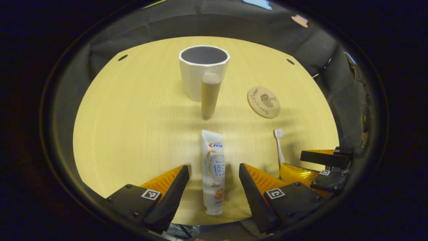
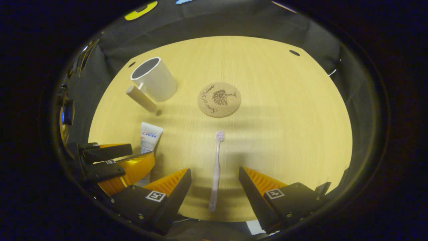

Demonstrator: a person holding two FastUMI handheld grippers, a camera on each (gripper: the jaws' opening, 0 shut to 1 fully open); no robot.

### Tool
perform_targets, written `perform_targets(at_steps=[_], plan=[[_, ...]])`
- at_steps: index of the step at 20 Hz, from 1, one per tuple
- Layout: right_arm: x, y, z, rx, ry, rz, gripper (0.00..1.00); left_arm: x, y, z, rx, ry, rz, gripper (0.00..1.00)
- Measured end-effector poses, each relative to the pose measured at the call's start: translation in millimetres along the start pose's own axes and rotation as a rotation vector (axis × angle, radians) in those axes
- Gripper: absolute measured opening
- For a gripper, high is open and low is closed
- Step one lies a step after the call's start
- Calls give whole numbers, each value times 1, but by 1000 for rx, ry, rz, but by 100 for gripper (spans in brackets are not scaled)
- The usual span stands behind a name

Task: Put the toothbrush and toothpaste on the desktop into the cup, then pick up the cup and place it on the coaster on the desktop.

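Left gripper view: left gripper (image 1: 214, 177) fingers wide apart, straddling the toothpaste (image 1: 213, 174) flat on the table (image 1: 127, 127) without touching it; cup (image 1: 204, 72) upright beyond, its handle (image 1: 210, 95) facing the camera, coaster (image 1: 263, 101) to its right. Right gripper view: right gripper (image 2: 215, 180) fingers wide apart around the toothbrush (image 2: 216, 170), not touching, bristles toward the coaster (image 2: 219, 99); cup (image 2: 154, 78) far left, toothpaste (image 2: 149, 139) below it beside the left gripper (image 2: 113, 162).
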State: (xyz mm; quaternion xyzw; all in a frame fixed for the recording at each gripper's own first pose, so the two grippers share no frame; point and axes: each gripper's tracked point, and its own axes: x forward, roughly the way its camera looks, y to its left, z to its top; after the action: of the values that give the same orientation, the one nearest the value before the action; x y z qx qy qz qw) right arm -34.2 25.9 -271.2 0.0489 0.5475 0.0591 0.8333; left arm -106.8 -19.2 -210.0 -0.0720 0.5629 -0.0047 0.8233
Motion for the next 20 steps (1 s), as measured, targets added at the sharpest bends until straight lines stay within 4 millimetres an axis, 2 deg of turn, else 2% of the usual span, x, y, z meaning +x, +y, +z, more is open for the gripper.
perform_targets(at_steps=[3,5,9,10,11,13,14,16,17,20], plan=[[6,2,-3,-5,31,3,93,4,1,-8,6,38,-3,100],[9,6,-3,-5,47,14,91,7,-4,-12,-1,60,-14,90],[18,9,-10,-14,94,21,90,12,-5,-16,-11,93,-14,82],[17,10,-12,-9,109,24,83,13,-6,-17,-15,100,-16,78],[19,10,-13,-8,117,27,71,13,-4,-18,-15,108,-9,76],[21,7,-14,-19,128,13,69,15,-1,-17,-6,107,-1,72],[22,7,-16,-24,138,7,74,17,-1,-15,-6,105,-1,69],[24,5,-16,-24,137,-10,73,16,-1,-16,3,108,-1,65],[24,6,-18,-25,151,-7,49,16,-2,-16,8,113,-2,62],[25,4,-18,-49,152,-22,48,16,0,-15,33,109,7,52]])
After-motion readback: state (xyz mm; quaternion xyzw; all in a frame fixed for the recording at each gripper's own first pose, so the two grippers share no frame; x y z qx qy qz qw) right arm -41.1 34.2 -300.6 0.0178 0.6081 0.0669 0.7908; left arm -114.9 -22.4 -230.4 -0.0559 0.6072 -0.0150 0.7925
